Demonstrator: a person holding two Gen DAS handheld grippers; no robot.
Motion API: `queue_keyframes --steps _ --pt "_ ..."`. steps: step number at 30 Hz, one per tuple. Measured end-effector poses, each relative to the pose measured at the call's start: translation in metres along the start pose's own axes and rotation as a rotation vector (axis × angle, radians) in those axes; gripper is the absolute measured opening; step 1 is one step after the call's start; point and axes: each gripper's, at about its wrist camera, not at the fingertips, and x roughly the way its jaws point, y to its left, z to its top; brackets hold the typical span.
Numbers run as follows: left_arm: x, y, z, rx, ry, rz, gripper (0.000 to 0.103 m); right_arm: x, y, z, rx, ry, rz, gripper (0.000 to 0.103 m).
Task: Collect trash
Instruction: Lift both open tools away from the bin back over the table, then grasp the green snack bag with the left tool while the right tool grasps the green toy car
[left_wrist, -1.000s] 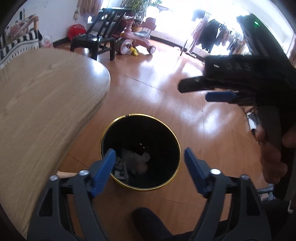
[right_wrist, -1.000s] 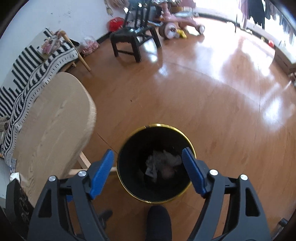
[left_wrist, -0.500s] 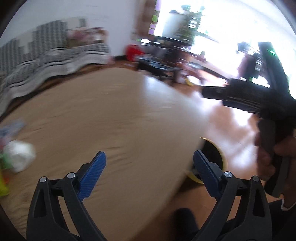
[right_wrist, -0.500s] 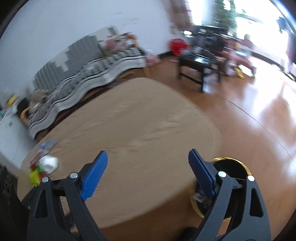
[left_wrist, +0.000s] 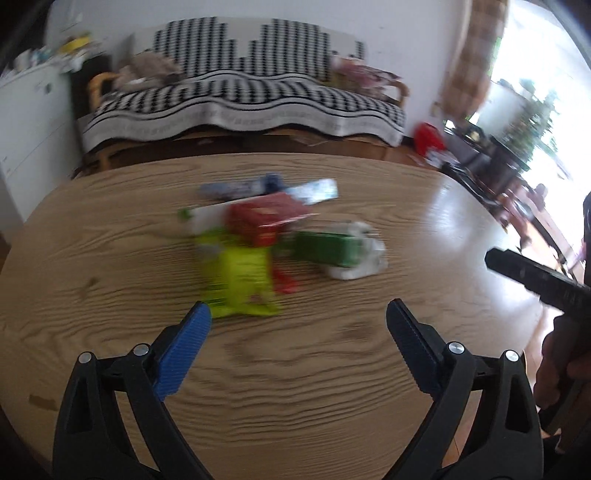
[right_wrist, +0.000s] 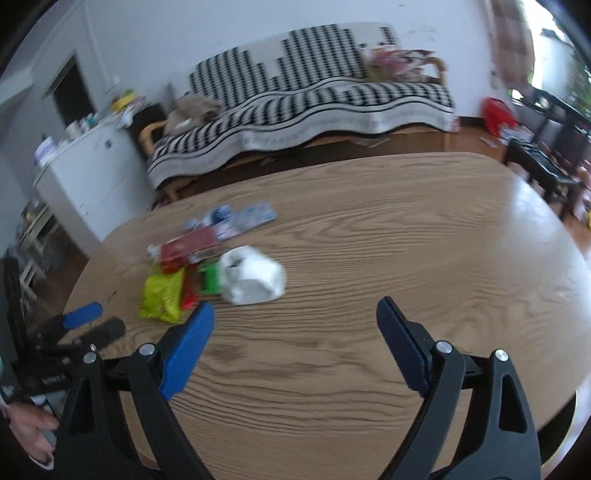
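Trash pile (left_wrist: 273, 240): smeared by motion blur; printing on the wrappers cannot be read.
Right claw (left_wrist: 535, 277): cut off by the left view's edge.
Bin (right_wrist: 561, 432): largely hidden behind the table (right_wrist: 369, 332).

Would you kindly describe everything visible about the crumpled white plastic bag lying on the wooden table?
The white plastic bag is thin, glossy and crumpled into a loose heap, lying on the wooden table at the right end of the trash cluster. A green packet lies against its left side, seemingly partly overlapping it. Motion blur hides any print or contents. Neither the left gripper nor the right gripper touches it; both are open and short of it.
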Motion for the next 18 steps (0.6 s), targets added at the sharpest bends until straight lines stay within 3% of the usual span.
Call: queue_keyframes --steps 6,11,18 --pt "-0.001 0.03 -0.013 0.011 0.013 0.047 0.093 0.035 0.032 -0.002 -0.017 0.044 0.085 0.086" --pt "0.021 0.035 -0.014 0.06 0.032 0.074 0.093 0.06 0.051 0.001 -0.005 0.075 0.156 0.086" --pt "0.059 0.04 -0.012 0.078 0.039 0.097 0.093 0.089 0.059 0.002 0.011 0.119 0.19 0.077"
